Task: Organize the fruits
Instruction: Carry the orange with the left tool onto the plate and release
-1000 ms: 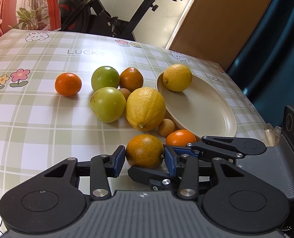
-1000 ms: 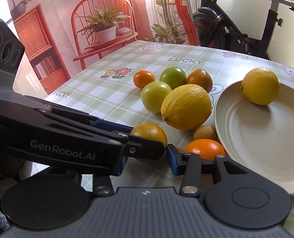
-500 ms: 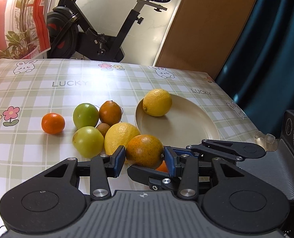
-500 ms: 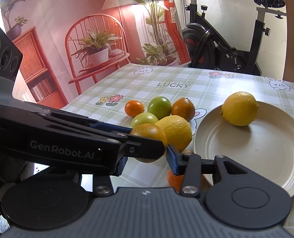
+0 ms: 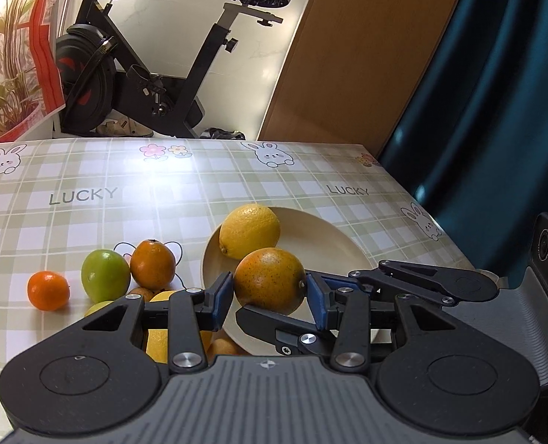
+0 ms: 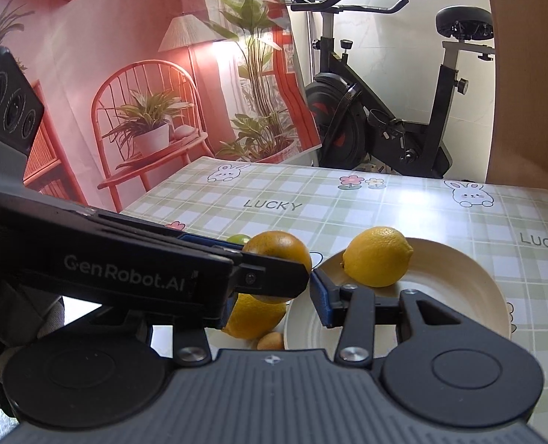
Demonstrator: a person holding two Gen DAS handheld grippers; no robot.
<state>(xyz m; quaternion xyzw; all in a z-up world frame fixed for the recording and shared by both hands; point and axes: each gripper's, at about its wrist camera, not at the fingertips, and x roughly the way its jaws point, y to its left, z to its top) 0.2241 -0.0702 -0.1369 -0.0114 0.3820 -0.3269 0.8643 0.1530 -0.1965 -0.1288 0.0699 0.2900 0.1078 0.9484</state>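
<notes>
My left gripper (image 5: 269, 296) is shut on a speckled orange (image 5: 270, 277), blue pads on its left and right sides. It hangs above the near-left rim of a cream plate (image 5: 329, 244). My right gripper (image 6: 274, 307) reaches in from the right and is shut on the same orange (image 6: 277, 251). Its right pad touches the fruit; its left pad is hidden behind the left gripper's finger (image 6: 266, 277). One lemon (image 5: 250, 230) lies on the plate (image 6: 440, 296).
On the checked tablecloth left of the plate lie a small mandarin (image 5: 48, 290), a green fruit (image 5: 104, 275), a darker orange (image 5: 152, 264), a large lemon (image 6: 253, 314) and a small brown fruit (image 6: 270, 340). An exercise bike (image 5: 144, 74) stands beyond the table's far edge.
Both grippers have risen together with the speckled orange, lifting it off the tablecloth. It has travelled from beside the loose fruit to above the plate's near rim.
</notes>
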